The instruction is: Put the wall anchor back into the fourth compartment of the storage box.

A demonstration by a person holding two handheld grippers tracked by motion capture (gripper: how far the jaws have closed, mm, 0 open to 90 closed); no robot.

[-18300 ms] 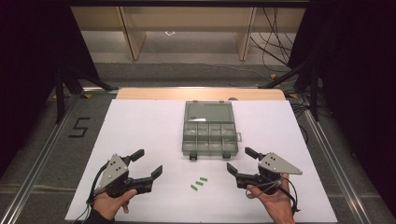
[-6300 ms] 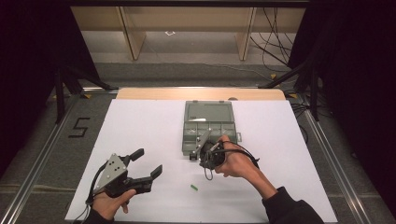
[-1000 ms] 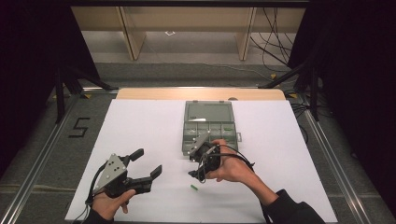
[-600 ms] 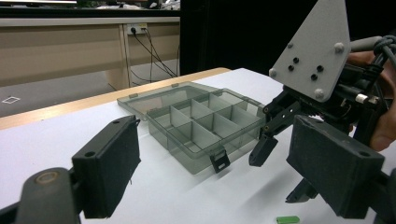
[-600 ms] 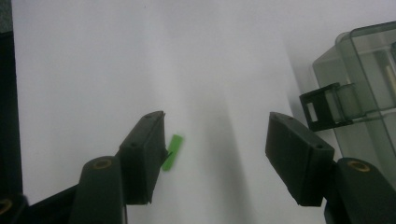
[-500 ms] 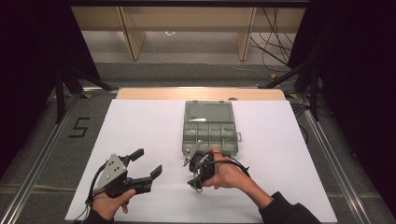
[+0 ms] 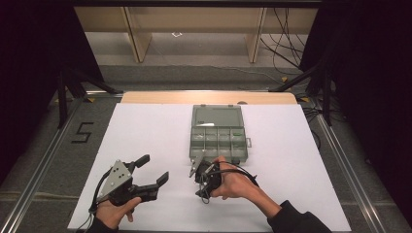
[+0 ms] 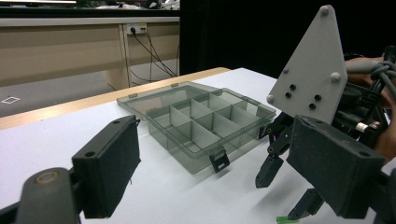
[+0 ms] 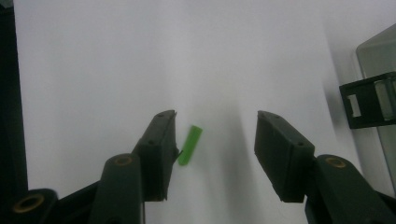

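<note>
Closing off-centre, the right gripper (image 9: 212,140), its jaws half-open and just narrowing with nothing yet pinched, could flick the green peg (image 9: 190,145), which lies on the white table (image 7: 145,131) just before the open box (image 7: 217,138), sideways from the nearer pad.

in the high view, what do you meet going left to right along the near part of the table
left gripper → right gripper, pointing down at the white table → the hand holding it → that arm's dark sleeve
</note>
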